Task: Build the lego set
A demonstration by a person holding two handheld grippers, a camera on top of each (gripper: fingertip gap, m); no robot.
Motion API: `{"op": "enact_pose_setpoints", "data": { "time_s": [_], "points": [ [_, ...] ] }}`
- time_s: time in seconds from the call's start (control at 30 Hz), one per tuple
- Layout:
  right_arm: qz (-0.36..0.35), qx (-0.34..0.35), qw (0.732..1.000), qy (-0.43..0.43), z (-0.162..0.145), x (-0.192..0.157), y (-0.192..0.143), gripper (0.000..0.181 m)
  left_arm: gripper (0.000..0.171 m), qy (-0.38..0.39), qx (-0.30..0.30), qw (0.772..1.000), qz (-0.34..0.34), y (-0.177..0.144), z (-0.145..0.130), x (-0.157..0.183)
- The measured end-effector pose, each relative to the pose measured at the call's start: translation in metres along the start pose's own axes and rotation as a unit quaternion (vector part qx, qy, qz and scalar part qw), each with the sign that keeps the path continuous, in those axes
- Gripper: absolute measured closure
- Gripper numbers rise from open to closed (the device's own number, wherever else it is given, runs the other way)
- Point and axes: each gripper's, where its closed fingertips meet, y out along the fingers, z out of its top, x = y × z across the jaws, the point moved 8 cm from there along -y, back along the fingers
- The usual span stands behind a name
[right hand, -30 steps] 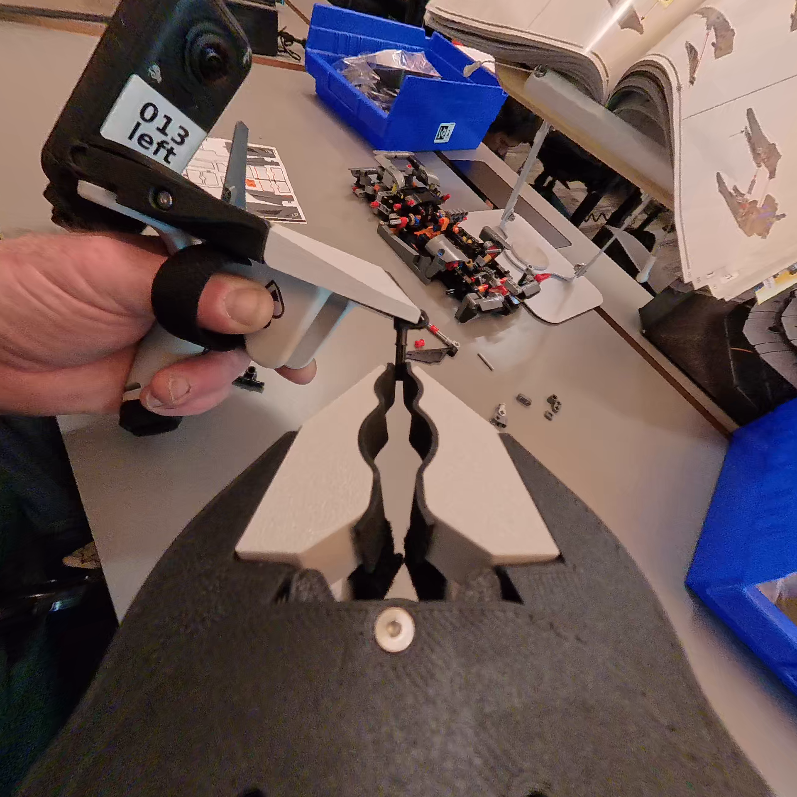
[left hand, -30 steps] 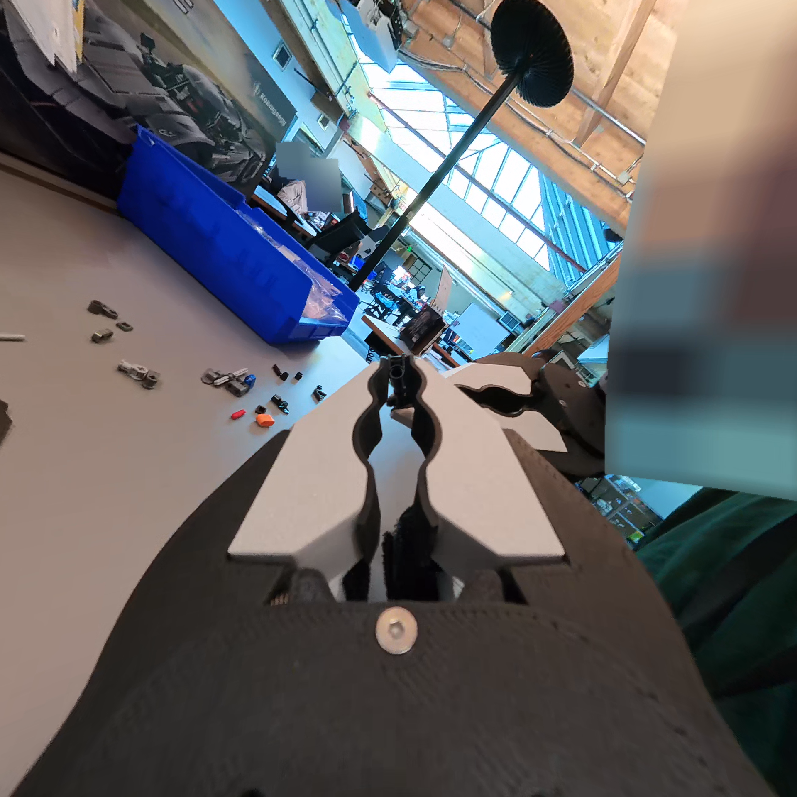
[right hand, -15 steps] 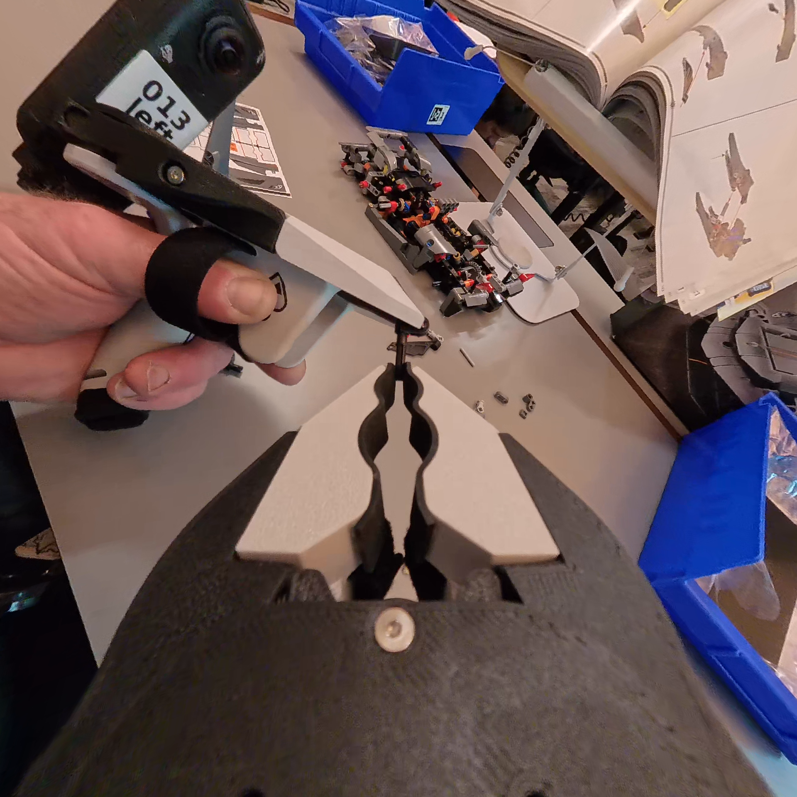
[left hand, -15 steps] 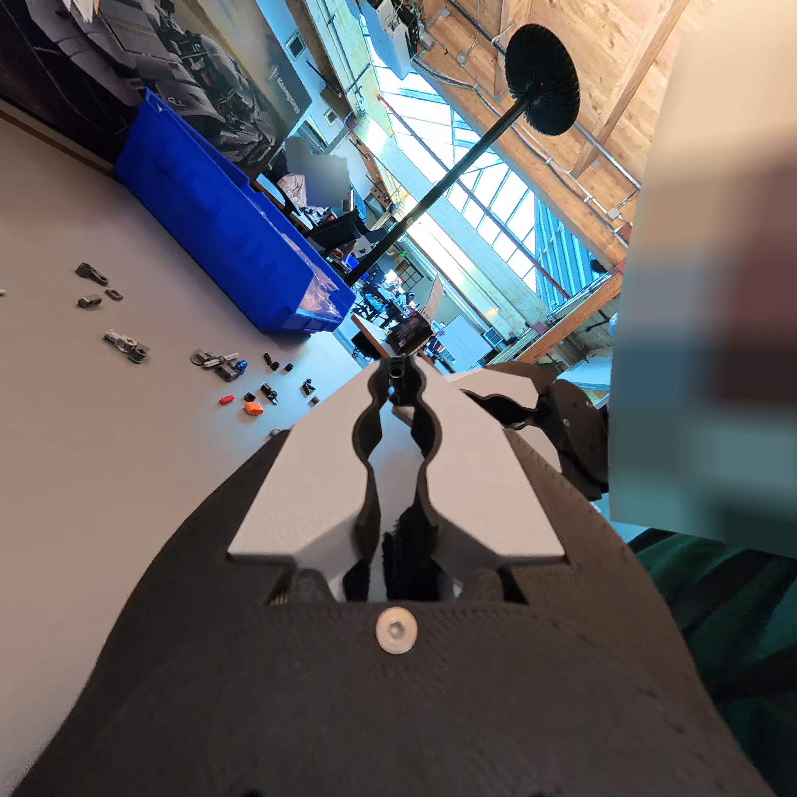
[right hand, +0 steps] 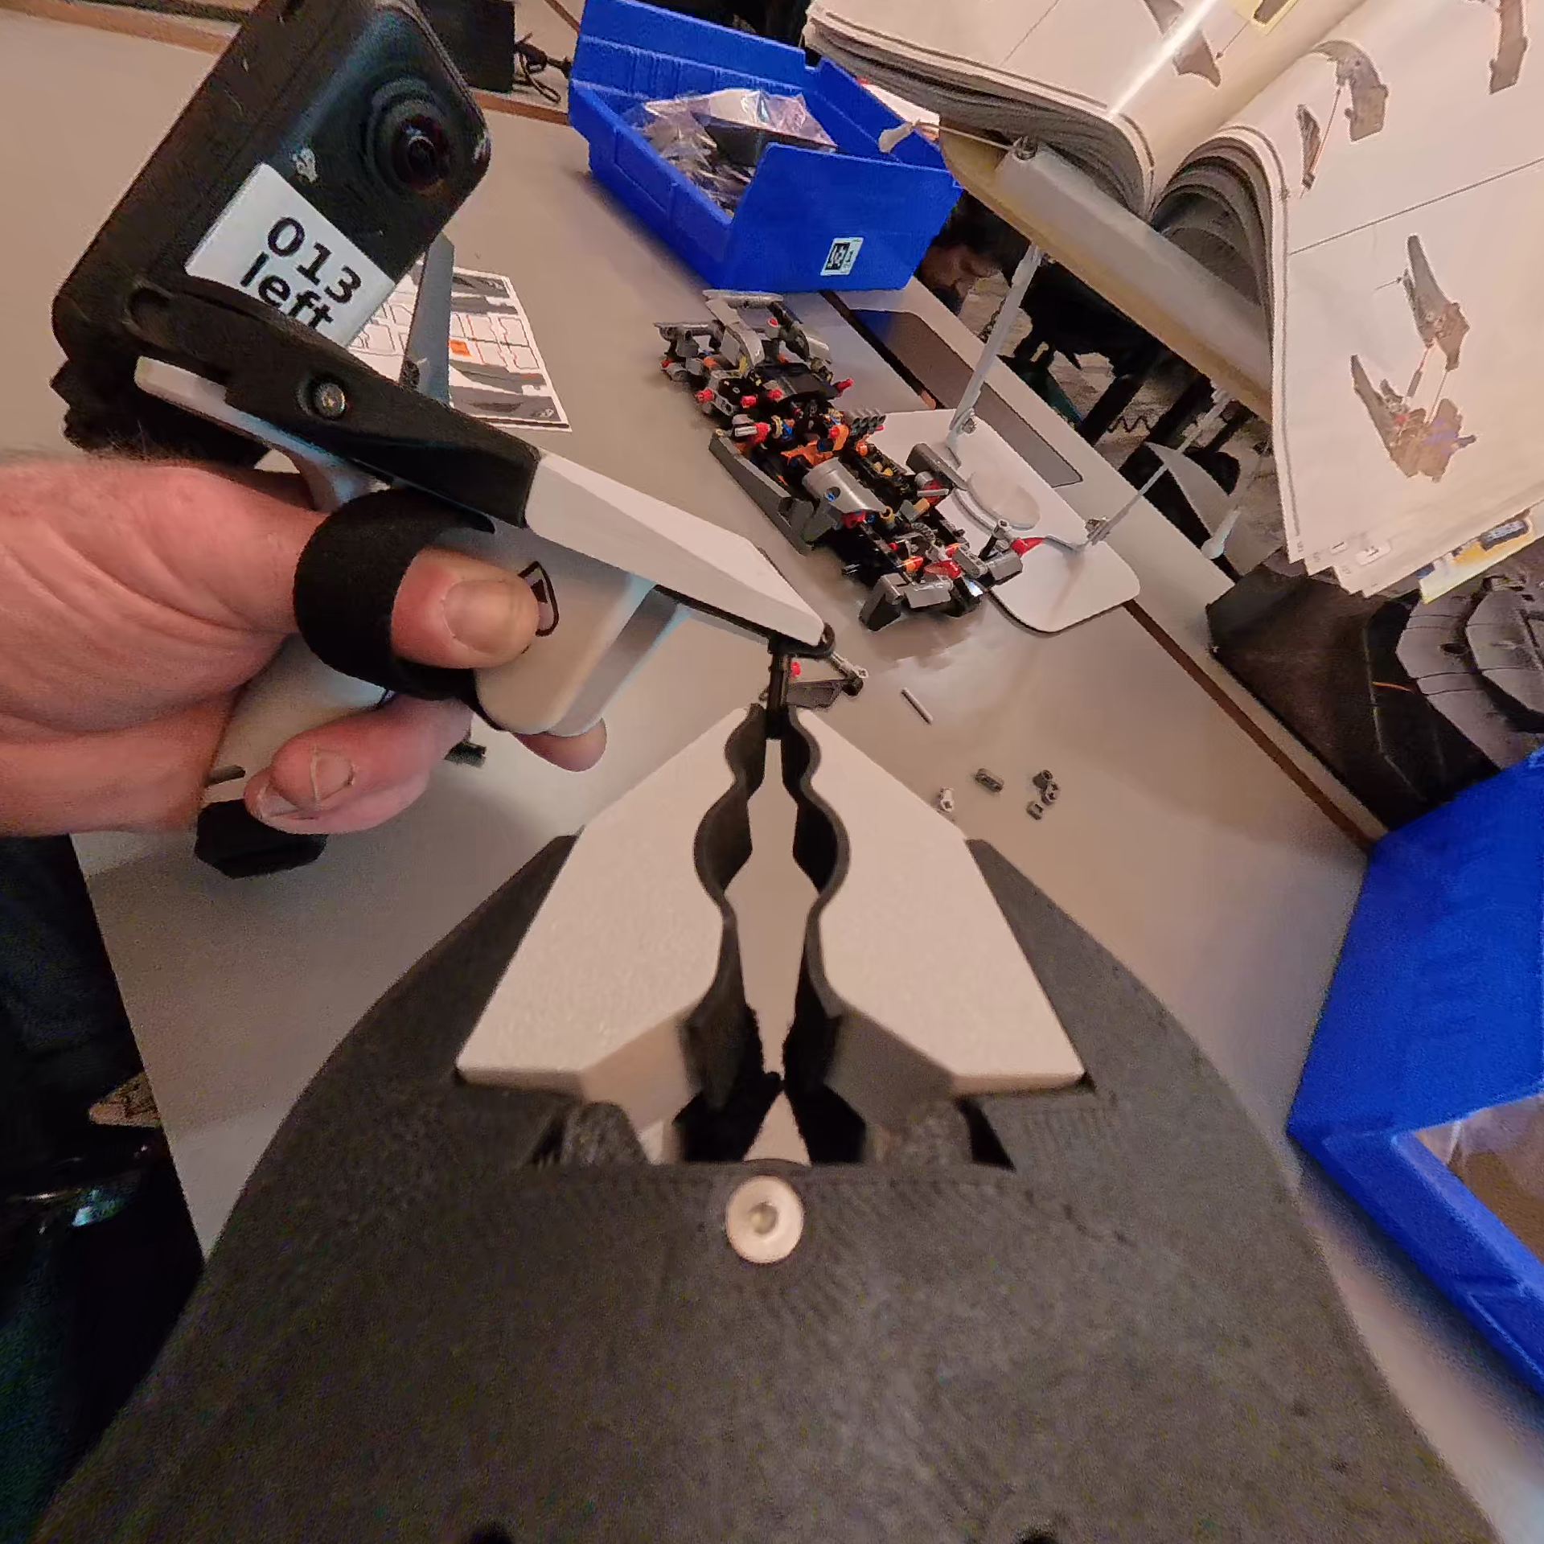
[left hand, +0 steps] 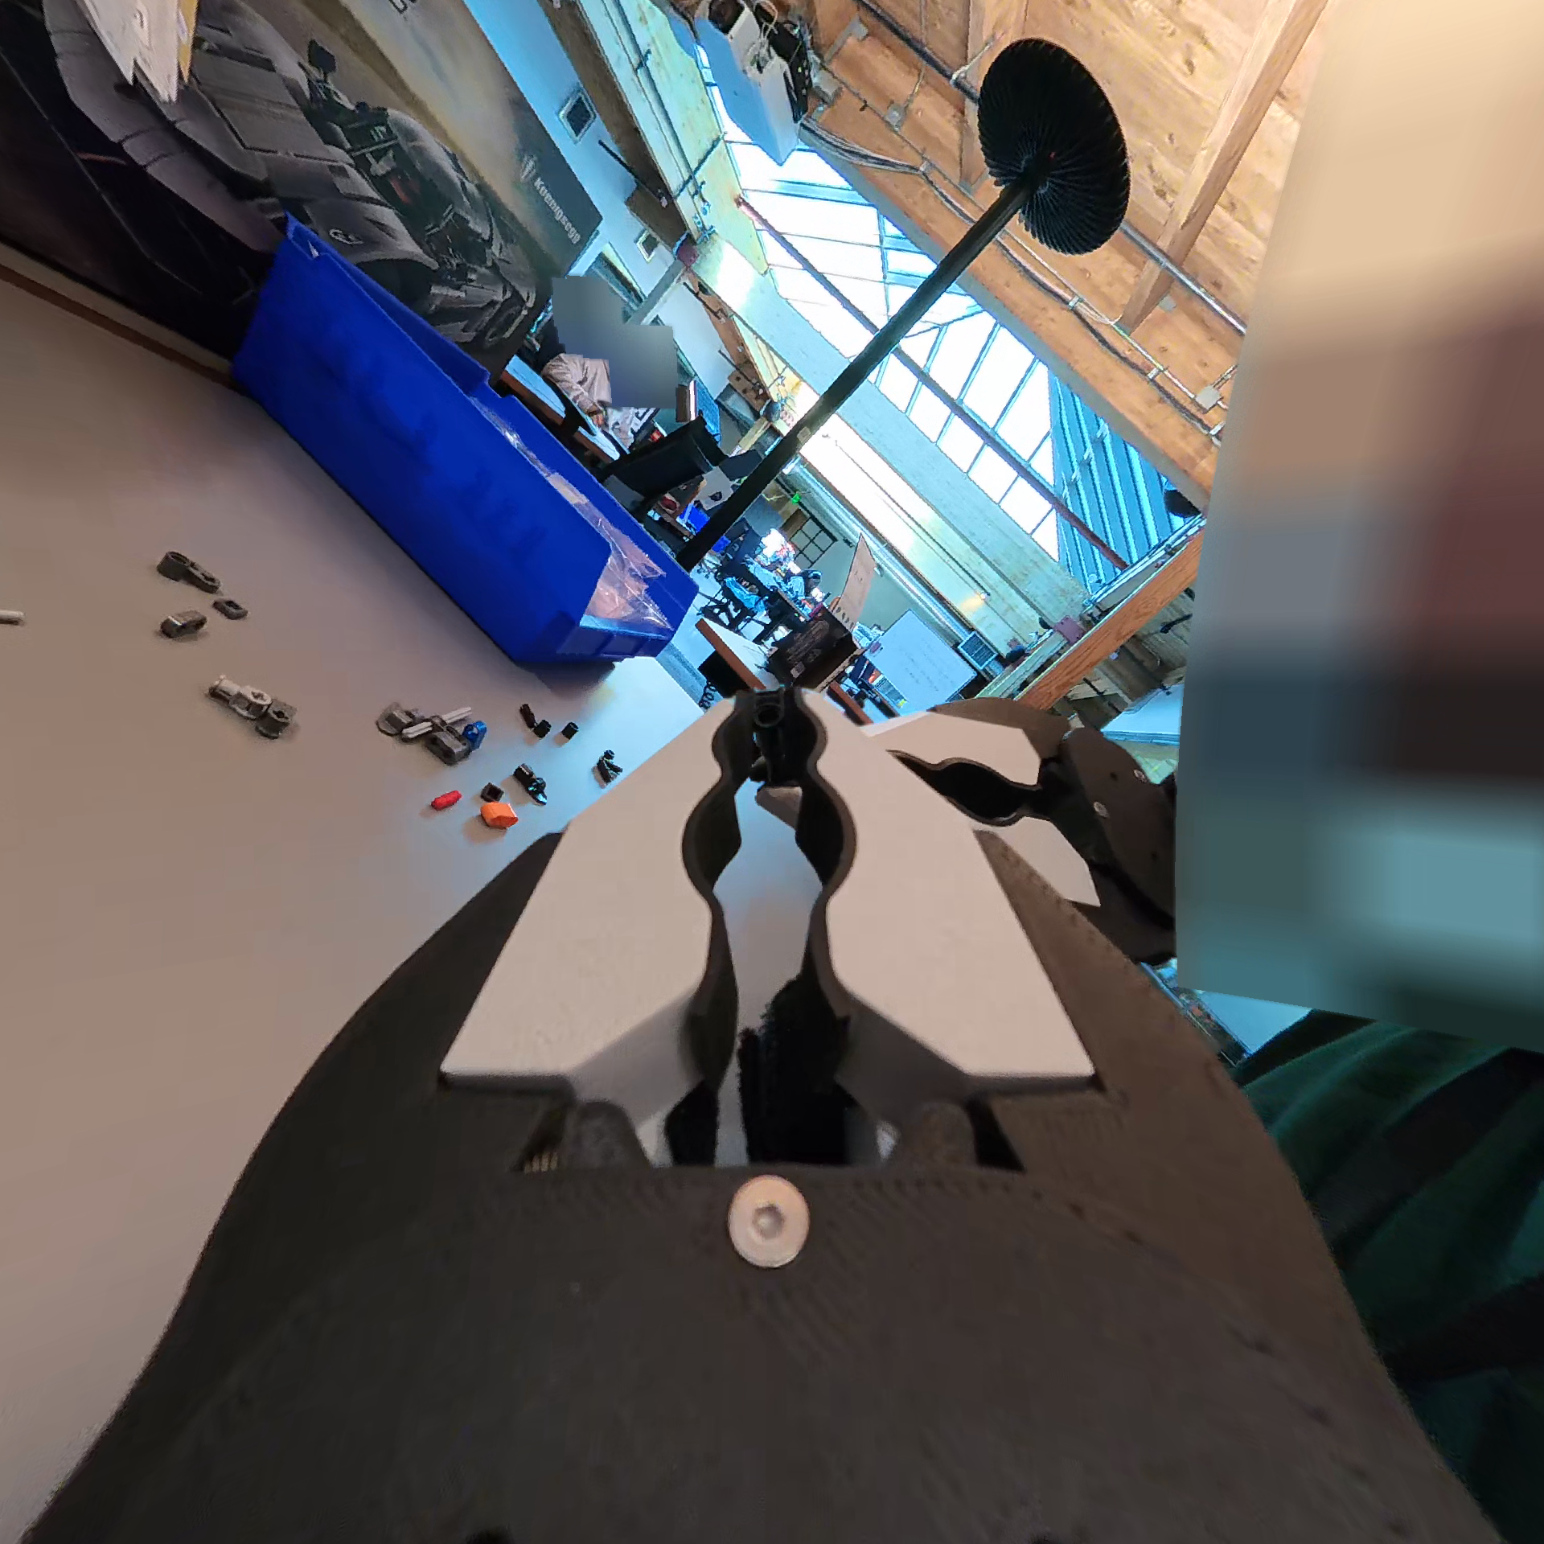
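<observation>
Right tongs: clenched on the lower end of a thin black axle, gripped only at the very tips; the wavy gap behind the tips is bare.
Axle: held in the air above the bench, between the two tools. In the right wrist view its long axis runs near upright, from the right tips up to the left tips.
Left tongs: clenched on a small black part pinched at the tips; in the left wrist view its round end faces the camera. It appears to sit on the axle's upper end, though the joint is too small to be sure.
Why held so: likely one tool steadies the axle while the other presses the part along it, so the two tools meet tip to tip and nearly at right angles. This is a judgement.
Hand: wraps the left tool's grip, one finger through a black loop.
Loose parts, near: grey and black bits lie on the bench just past the tips, and a small dark piece with a red pin lies right behind the axle.
Loose parts, other side: a red pin, an orange piece and grey connectors, well apart from the tools.
Model: the half-built chassis lies farther back, untouched, its long axis slanting away across the bench.
Far: a blue bin with bagged parts, and an open manual on a stand to the right.
</observation>
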Motion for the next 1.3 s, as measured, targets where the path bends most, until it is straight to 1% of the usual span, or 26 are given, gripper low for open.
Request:
{"op": "enact_pose_setpoints", "data": {
  "time_s": [0.07, 0.13, 0.23, 0.3, 0.37, 0.4, 0.47, 0.53, 0.57, 0.63, 0.7, 0.77, 0.8, 0.83, 0.9, 0.97, 1.03, 1.17, 1.3],
  "points": [
    [0.011, 0.006, 1.0, 0.015, -0.002, 0.002, 0.001, 0.181, 0.165, -0.002, -0.001, 1.0, 0.003, 0.0, 0.0, -0.001],
    [0.029, 0.031, 0.998, 0.037, -0.005, 0.005, -0.001, 0.18, 0.165, -0.012, -0.006, 1.0, -0.004, 0.001, 0.001, -0.001],
    [0.044, 0.045, 0.997, 0.038, -0.007, 0.008, -0.003, 0.179, 0.166, -0.021, -0.021, 0.999, -0.014, 0.002, 0.003, -0.001],
    [0.047, 0.05, 0.997, 0.034, -0.005, 0.01, -0.005, 0.174, 0.166, -0.031, -0.018, 0.999, -0.027, 0.002, 0.005, 0.0],
    [0.073, 0.061, 0.995, 0.044, -0.002, 0.01, -0.007, 0.166, 0.166, -0.04, -0.034, 0.998, -0.047, 0.004, 0.004, 0.004],
    [0.078, 0.064, 0.994, 0.04, -0.002, 0.011, -0.009, 0.159, 0.166, -0.046, -0.032, 0.997, -0.054, 0.004, 0.006, 0.005],
    [0.097, 0.082, 0.991, 0.032, 0.0, 0.017, -0.016, 0.149, 0.166, -0.054, -0.056, 0.994, -0.074, 0.005, 0.008, 0.008],
    [0.124, 0.095, 0.987, 0.021, 0.002, 0.021, -0.021, 0.141, 0.166, -0.068, -0.062, 0.991, -0.095, 0.002, 0.014, 0.009],
    [0.14, 0.097, 0.985, 0.007, 0.002, 0.023, -0.021, 0.137, 0.166, -0.076, -0.083, 0.988, -0.109, 0.002, 0.015, 0.01],
    [0.167, 0.105, 0.98, -0.035, 0.002, 0.024, -0.023, 0.13, 0.166, -0.083, -0.086, 0.986, -0.112, 0.001, 0.018, 0.01],
    [0.187, 0.12, 0.972, -0.072, 0.005, 0.024, -0.023, 0.127, 0.166, -0.098, -0.121, 0.978, -0.136, 0.001, 0.015, 0.011],
    [0.212, 0.114, 0.965, -0.105, 0.005, 0.023, -0.02, 0.131, 0.166, -0.11, -0.145, 0.972, -0.148, 0.002, 0.011, 0.012],
    [0.226, 0.119, 0.959, -0.127, 0.006, 0.021, -0.02, 0.139, 0.166, -0.113, -0.164, 0.968, -0.155, 0.004, 0.008, 0.013],
    [0.243, 0.12, 0.951, -0.146, 0.006, 0.018, -0.021, 0.142, 0.166, -0.114, -0.172, 0.965, -0.161, 0.004, 0.006, 0.014],
    [0.255, 0.115, 0.946, -0.167, 0.007, 0.017, -0.02, 0.144, 0.165, -0.117, -0.177, 0.964, -0.157, 0.004, 0.006, 0.012],
    [0.265, 0.117, 0.939, -0.186, 0.007, 0.016, -0.021, 0.15, 0.166, -0.121, -0.193, 0.96, -0.163, 0.005, 0.004, 0.011],
    [0.267, 0.11, 0.934, -0.208, 0.004, 0.016, -0.021, 0.15, 0.166, -0.125, -0.204, 0.957, -0.162, 0.006, 0.002, 0.009],
    [0.282, 0.111, 0.926, -0.224, -0.001, 0.018, -0.024, 0.149, 0.166, -0.139, -0.22, 0.949, -0.176, 0.01, -0.003, 0.008],
    [0.279, 0.114, 0.923, -0.237, -0.005, 0.02, -0.026, 0.149, 0.166, -0.138, -0.237, 0.945, -0.18, 0.015, -0.004, 0.007]
  ]
}}
